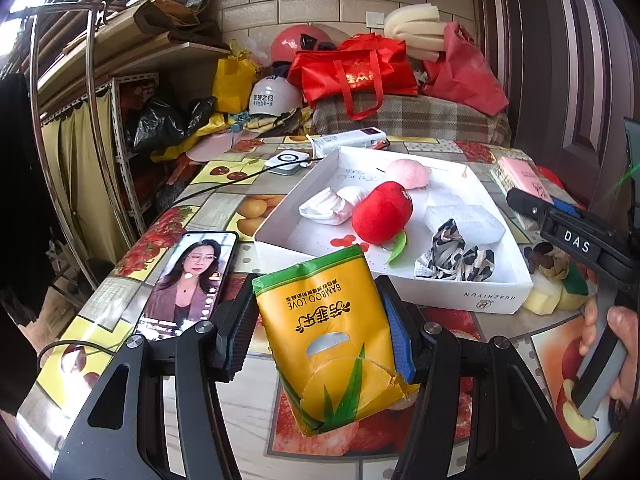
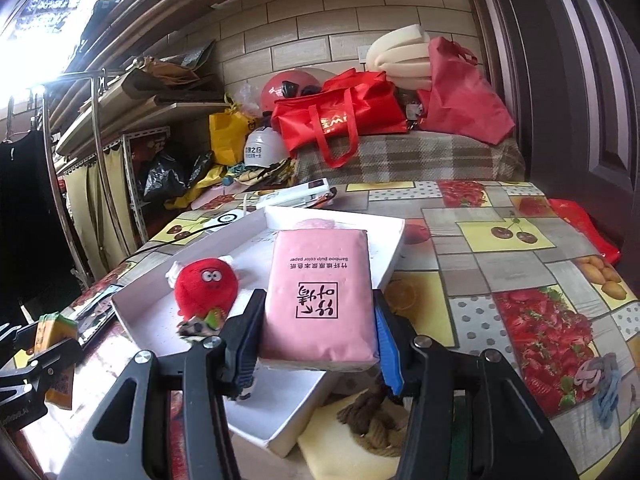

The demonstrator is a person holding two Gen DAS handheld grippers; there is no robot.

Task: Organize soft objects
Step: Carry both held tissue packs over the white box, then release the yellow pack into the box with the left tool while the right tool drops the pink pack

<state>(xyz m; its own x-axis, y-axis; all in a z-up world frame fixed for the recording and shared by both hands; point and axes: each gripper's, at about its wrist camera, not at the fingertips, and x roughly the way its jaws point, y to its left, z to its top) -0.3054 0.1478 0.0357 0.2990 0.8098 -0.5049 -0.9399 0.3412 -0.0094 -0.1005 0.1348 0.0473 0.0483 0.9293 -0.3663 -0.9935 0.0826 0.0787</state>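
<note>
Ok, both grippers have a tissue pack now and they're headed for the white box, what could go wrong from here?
1. The yellow tissue pack is torn at its lower corner; the left gripper squeezing it could rip it further.
2. The white box already holds a red plush apple, a patterned scrunchie and other items, so two packs may not lie flat.
3. The pink tissue pack in the right gripper sits over the box edge; the grippers might collide there.

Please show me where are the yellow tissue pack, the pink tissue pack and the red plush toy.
yellow tissue pack (image 1: 320,320), left wrist view, on its printed front, between the claw fingers.
pink tissue pack (image 2: 320,292), right wrist view, on its printed top face.
red plush toy (image 1: 382,212), left wrist view, on its round red body.
</note>
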